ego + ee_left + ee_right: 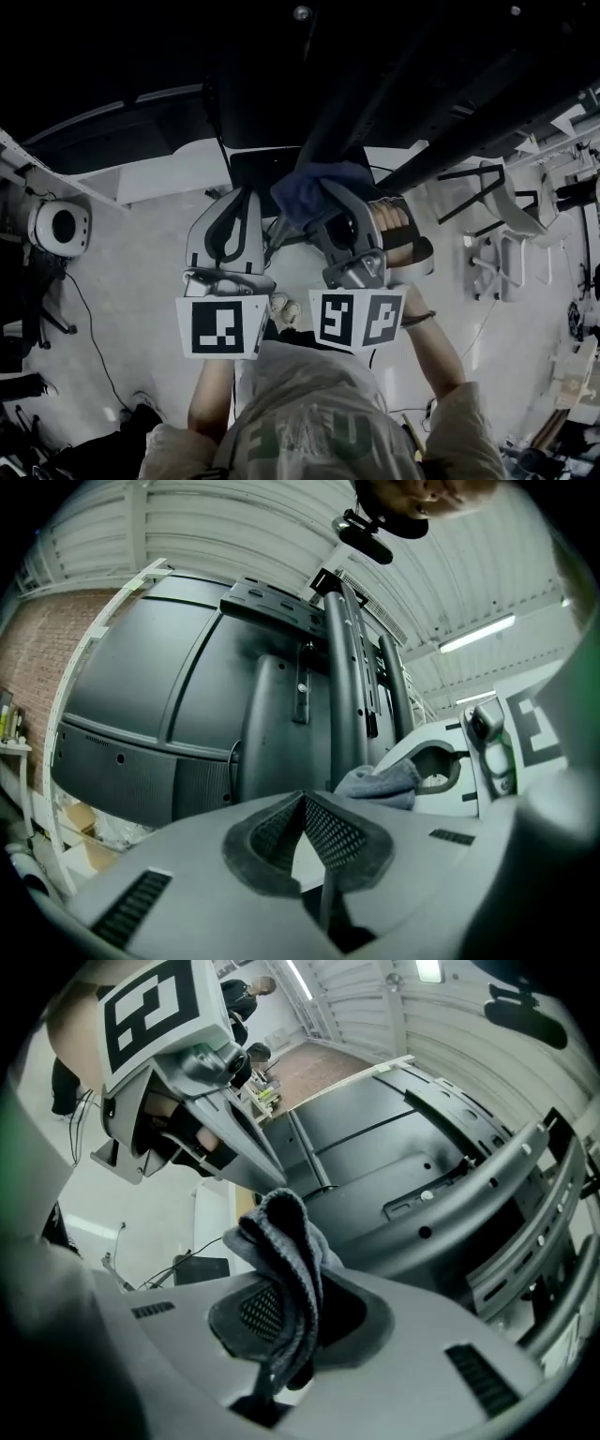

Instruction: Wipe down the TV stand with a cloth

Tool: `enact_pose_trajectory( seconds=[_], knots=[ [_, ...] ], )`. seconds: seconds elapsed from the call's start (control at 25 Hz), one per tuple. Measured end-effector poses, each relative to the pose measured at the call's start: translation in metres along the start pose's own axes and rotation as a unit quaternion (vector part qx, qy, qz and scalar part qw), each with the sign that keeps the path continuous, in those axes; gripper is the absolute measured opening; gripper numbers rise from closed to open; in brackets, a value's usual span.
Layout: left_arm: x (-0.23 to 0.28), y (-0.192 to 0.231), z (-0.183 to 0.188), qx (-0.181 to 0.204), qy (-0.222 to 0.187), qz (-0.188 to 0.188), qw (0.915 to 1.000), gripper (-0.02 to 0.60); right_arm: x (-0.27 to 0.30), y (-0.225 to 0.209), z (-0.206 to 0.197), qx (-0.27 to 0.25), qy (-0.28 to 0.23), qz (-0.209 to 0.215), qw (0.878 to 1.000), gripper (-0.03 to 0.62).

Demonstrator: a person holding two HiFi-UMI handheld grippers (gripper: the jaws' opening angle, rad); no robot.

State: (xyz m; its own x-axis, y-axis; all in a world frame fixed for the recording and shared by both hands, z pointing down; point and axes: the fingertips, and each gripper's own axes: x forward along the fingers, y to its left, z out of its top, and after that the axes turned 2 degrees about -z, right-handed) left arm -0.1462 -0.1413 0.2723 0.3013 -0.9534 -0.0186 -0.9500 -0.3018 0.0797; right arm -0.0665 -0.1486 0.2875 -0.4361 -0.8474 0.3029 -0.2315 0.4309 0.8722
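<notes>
Cloth (281,1260): soft, light, limp, I judge. My right hand-held gripper (281,1321) pinches its bunched fold, the best hold, at the TV stand (342,696) upright. Left hand-held gripper (305,808) closed, empty.

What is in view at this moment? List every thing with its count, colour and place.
TV: one, black, its back towards the grippers.
stand posts: at least two, black, upright behind the TV.
cloth: one, blue-grey, bunched at a stand post.
chair: one, white, on the floor at the head view's right.
round device: one, white, at the head view's left.
cable: one, black, on the pale floor at left.
left gripper: one, grey, fingers together on nothing.
right gripper: one, grey, fingers shut on the cloth.
right hand: one, on the right gripper's handle.
</notes>
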Motion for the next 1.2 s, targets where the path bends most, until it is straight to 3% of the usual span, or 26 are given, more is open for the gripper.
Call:
enact_pose_trajectory(
  seconds=[0.16, 0.36, 1.0, 1.2],
  knots=[
    [-0.001, -0.003, -0.01, -0.005, 0.008, -0.001, 1.0, 0.015, 0.003, 0.014, -0.006, -0.016, 0.01, 0.018, 1.0, 0.057],
    [-0.004, -0.003, -0.025, -0.022, 0.019, 0.002, 0.9996, 0.015, 0.01, 0.039, -0.015, 0.01, 0.017, 0.064, 0.998, 0.057],
    [-0.013, 0.022, -0.071, -0.05, 0.052, 0.026, 0.997, 0.015, 0.039, 0.121, -0.048, 0.022, 0.056, 0.152, 0.986, 0.057],
    [-0.014, 0.025, -0.082, -0.058, 0.06, 0.031, 0.9961, 0.015, 0.048, 0.153, -0.063, 0.0, 0.07, 0.18, 0.981, 0.055]
  ],
)
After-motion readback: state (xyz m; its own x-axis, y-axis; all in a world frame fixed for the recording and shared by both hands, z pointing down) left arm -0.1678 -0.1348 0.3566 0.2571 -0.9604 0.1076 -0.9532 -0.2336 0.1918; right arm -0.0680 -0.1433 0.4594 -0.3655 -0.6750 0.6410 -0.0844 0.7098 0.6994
